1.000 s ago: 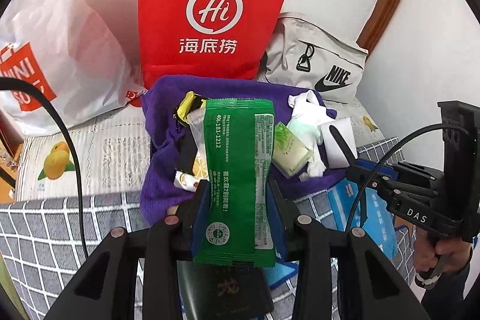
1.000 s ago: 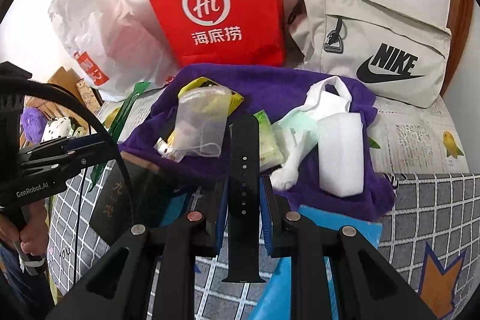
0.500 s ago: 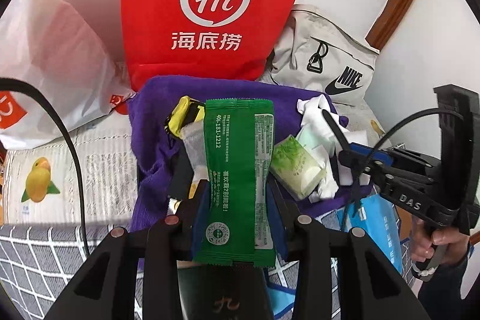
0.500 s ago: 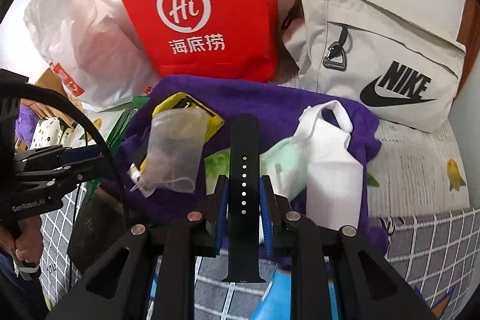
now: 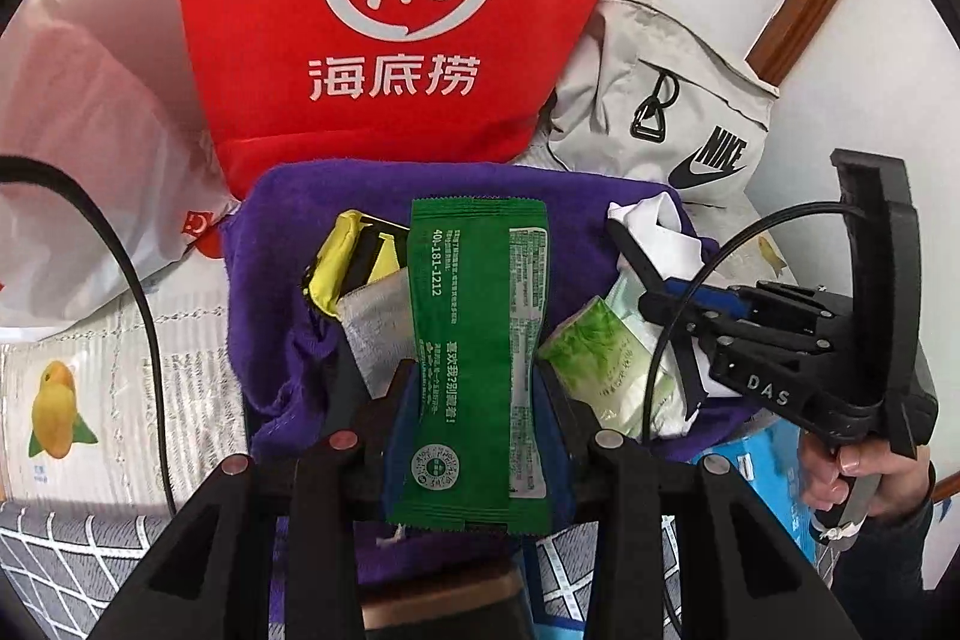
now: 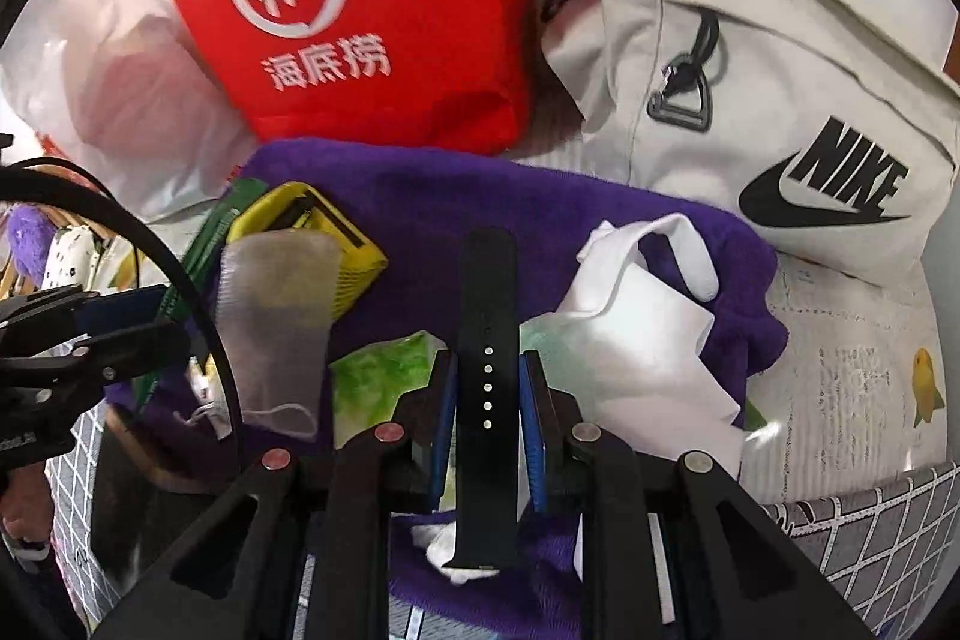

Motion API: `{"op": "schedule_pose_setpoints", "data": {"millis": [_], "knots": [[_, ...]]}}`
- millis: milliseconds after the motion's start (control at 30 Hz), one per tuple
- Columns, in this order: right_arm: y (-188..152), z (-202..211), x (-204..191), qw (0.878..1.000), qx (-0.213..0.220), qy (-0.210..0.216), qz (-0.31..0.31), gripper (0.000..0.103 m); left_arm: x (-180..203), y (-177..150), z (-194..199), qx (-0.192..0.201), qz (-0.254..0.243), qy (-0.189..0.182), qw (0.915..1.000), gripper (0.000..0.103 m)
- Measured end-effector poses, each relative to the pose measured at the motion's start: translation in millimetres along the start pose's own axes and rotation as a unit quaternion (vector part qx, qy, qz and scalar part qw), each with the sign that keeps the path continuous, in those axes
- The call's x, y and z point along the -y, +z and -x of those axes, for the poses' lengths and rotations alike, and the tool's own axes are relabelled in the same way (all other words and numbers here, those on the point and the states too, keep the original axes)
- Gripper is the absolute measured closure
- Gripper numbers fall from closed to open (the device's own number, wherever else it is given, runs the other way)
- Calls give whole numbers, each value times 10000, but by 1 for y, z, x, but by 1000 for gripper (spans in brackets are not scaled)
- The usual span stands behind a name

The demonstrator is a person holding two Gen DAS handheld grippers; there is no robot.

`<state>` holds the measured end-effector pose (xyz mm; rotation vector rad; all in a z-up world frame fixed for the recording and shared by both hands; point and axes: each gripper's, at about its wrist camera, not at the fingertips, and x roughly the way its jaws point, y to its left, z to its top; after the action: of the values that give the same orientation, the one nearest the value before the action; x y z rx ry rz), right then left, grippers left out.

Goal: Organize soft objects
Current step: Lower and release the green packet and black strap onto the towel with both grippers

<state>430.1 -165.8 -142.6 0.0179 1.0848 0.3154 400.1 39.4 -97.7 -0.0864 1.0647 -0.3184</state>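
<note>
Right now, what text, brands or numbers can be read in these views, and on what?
"Hi" and "海底捞": red bag.
"NIKE" with swoosh: beige bag.
"40-181-1212": green packet held in the left gripper; its other print is too small.
"DAS": right gripper body.
Newspaper print: unreadable.

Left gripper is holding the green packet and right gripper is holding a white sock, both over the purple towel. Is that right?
Not quite. The right gripper is shut on a black strap, not a white sock; the right wrist view shows it. The sock lies on the purple towel. The left gripper does hold the green packet over the towel.
</note>
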Motion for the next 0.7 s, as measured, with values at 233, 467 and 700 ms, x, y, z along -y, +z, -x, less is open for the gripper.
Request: {"op": "schedule_pose_setpoints", "data": {"millis": [233,467,700], "knots": [[4,-12,-4,9996,-223,-112,108,82,3,6,-17,-186,-16,20,9998,68],[3,-17,-8,9990,-329,-167,232,82,9,6,-31,-401,-88,8,9992,67],[-1,0,-6,9998,-170,77,71,67,14,3,-40,-561,-163,149,9982,67]]}}
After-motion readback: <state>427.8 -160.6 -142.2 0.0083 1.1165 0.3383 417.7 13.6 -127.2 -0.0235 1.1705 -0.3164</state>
